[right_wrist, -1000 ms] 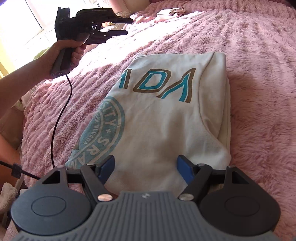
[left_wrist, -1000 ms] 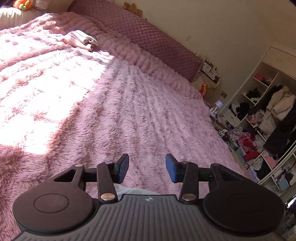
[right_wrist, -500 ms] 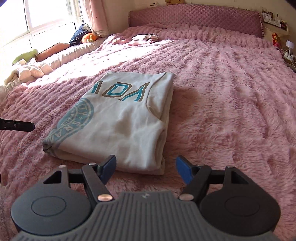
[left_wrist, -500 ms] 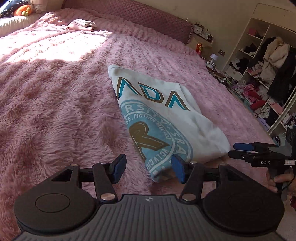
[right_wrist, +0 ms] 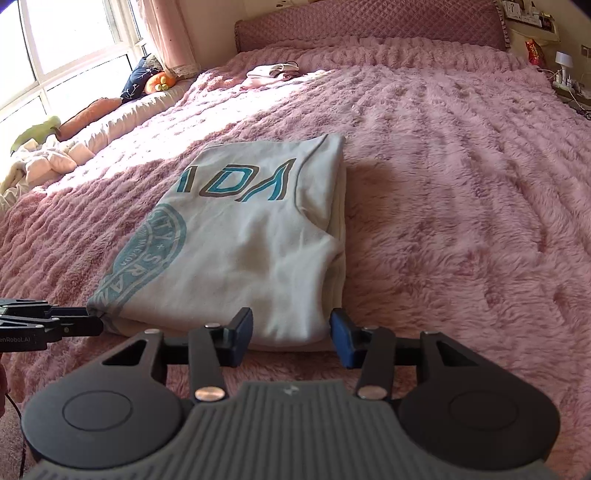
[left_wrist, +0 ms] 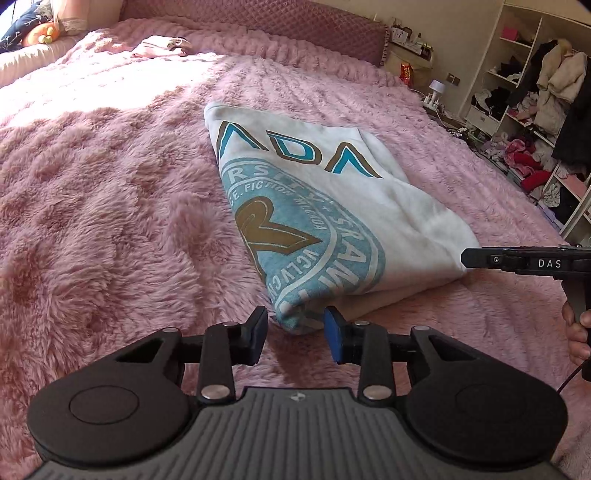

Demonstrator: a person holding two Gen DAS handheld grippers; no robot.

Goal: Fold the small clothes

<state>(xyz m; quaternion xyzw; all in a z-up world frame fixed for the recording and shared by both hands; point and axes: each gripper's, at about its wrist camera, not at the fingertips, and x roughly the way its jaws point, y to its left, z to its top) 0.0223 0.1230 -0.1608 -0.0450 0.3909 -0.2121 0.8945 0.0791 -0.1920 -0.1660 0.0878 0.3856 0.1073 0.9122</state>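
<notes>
A white shirt (left_wrist: pixel 332 206) with teal and brown print lies folded on the pink fuzzy bedspread (left_wrist: pixel 110 206); it also shows in the right wrist view (right_wrist: pixel 243 243). My left gripper (left_wrist: pixel 295 338) is open, its jaws on either side of the shirt's near left corner. My right gripper (right_wrist: pixel 291 338) is open, its jaws at the shirt's near right corner. Each gripper shows from the side in the other's view: the right gripper (left_wrist: pixel 469 258) and the left gripper (right_wrist: pixel 94 326), both at the shirt's near edge.
A small folded pink garment (right_wrist: pixel 271 72) lies near the quilted headboard (right_wrist: pixel 369 22). Pillows and plush toys (right_wrist: pixel 155 81) line the window side. Open shelves with clothes (left_wrist: pixel 535 110) stand to the right of the bed.
Both grippers have come down and closer to the shirt's near edge. The left one swung round from the bare bedspread to the shirt's corner. Both stay open.
</notes>
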